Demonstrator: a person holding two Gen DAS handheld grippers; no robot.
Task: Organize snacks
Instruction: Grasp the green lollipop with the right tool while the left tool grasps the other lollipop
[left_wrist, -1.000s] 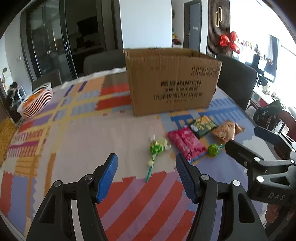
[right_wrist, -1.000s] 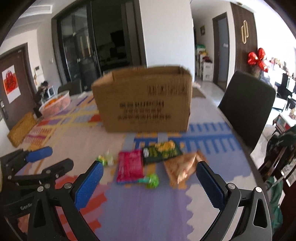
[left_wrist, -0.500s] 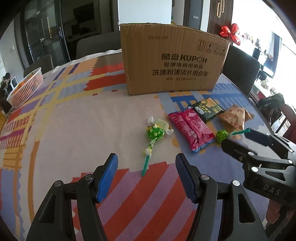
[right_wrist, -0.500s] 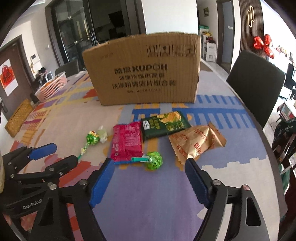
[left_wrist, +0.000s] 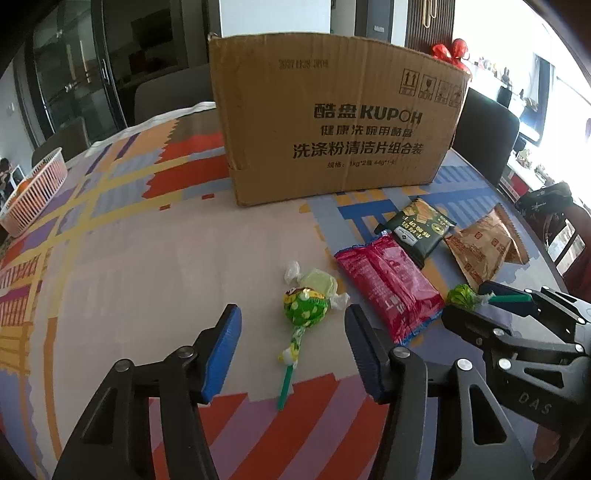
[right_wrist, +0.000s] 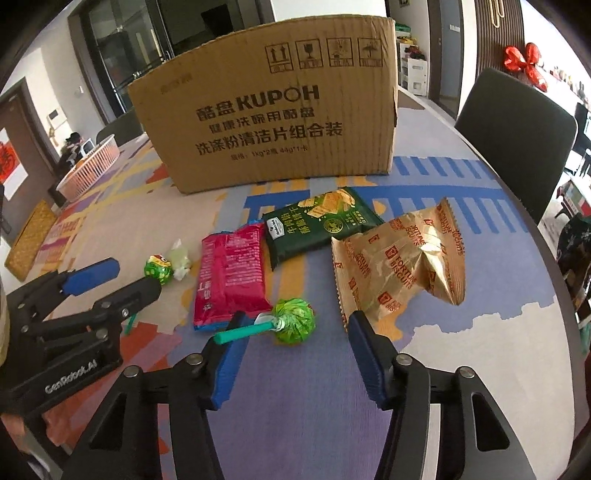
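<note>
Several snacks lie on the patterned tablecloth in front of a cardboard box (left_wrist: 332, 122). A green spotted lollipop (left_wrist: 306, 310) lies between the jaws of my left gripper (left_wrist: 291, 321), which are closing with the pads clear of it. A pale green candy (left_wrist: 317, 280) touches its head. My right gripper (right_wrist: 297, 325) is also closing, around a crinkled green lollipop (right_wrist: 295, 321); its pads do not press the head, and the teal stick crosses the left fingertip. Behind lie a pink packet (right_wrist: 232, 273), a dark green packet (right_wrist: 321, 221) and a gold biscuit bag (right_wrist: 399, 266).
A pink slatted basket (left_wrist: 33, 188) stands at the table's far left. Dark chairs (right_wrist: 517, 136) stand round the table, whose curved edge runs close on the right. The two grippers are side by side, a short gap apart.
Both grippers have come down and forward onto the lollipops. The right jaws have narrowed a lot, the left jaws a little. The snacks have not moved.
</note>
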